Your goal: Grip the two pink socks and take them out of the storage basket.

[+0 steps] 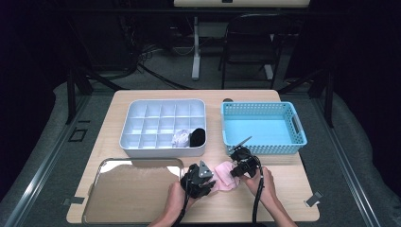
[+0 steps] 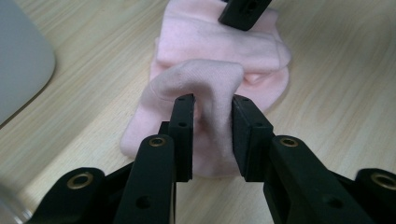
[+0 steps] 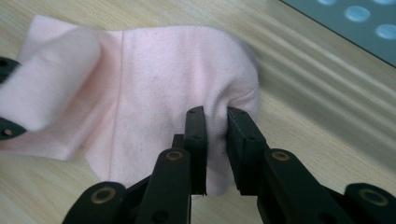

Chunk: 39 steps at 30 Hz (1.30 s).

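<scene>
Pink sock [image 1: 226, 176] is lying on the counter [image 1: 293, 198] at the near edge, between the two hands, just right of the metal tray [image 1: 132, 191] and near of the white divided organizer [image 1: 163, 126] and the blue basket [image 1: 264, 127].

Left claw [image 2: 212, 135] is pinching a raised fold of the sock at its left end; the fabric is bunching up between the pads. Right claw [image 3: 215, 144] is clamping the sock's right end, cloth pressed between its pads.

Sock's long axis is running left to right across the counter, so each claw is sitting at one end of it, the left one slightly nearer the onlooker's side. The sock looks partly folded over itself at the left end.

Judgement: the coming move is turning on that axis; folding or rolling one end toward the other looks likely. Two rolled items, one pale [image 1: 180, 138] and one black [image 1: 197, 136], are already sitting in the organizer's near-right compartments.
</scene>
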Tool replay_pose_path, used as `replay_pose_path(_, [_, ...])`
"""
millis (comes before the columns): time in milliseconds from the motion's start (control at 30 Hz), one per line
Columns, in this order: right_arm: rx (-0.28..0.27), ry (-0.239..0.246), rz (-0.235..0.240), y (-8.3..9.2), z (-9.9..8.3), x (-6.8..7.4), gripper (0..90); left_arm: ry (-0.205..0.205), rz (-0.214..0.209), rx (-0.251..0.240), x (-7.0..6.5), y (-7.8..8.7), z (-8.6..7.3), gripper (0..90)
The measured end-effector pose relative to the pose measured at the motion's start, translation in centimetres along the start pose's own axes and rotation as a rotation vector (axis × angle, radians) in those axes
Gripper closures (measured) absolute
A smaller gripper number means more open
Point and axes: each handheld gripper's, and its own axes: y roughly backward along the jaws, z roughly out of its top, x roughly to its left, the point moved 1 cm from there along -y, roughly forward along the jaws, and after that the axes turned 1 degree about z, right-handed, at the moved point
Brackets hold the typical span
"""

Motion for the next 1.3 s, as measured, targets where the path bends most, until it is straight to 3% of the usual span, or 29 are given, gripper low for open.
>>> replay_pose_path(200, [0.007,0.002,0.006,0.1,0.0,-0.2,78.3,0.024,0.008,0.004,0.8,0.9,-0.4,66.4])
replay_pose_path(433, [0.022,-0.013,-0.004,0.2,-0.1,-0.6,77.9,0.051,-0.008,0.046,1.7,1.6,-0.9,57.8])
replay_pose_path(767, [0.026,-0.016,-0.01,0.4,-0.2,-1.0,77.5,0.099,0.033,0.07,3.5,2.8,-1.5,44.5])
replay_pose_path(967, [0.023,-0.03,-0.026,0.4,-0.3,-1.2,77.1,0.117,0.03,0.096,4.1,2.6,-1.7,44.4])
replay_pose_path(1167, [0.029,-0.04,-0.048,0.5,-0.4,-1.6,76.6,0.097,0.018,0.151,3.5,1.7,-1.8,44.8])
replay_pose_path(1200, [0.002,-0.064,-0.046,0.4,-0.5,-1.5,76.6,0.091,0.024,0.161,3.4,1.6,-1.8,46.1])
replay_pose_path(1300, [0.044,-0.038,-0.046,0.7,-0.4,-1.7,76.3,0.09,0.021,0.174,3.4,1.3,-1.9,50.3])
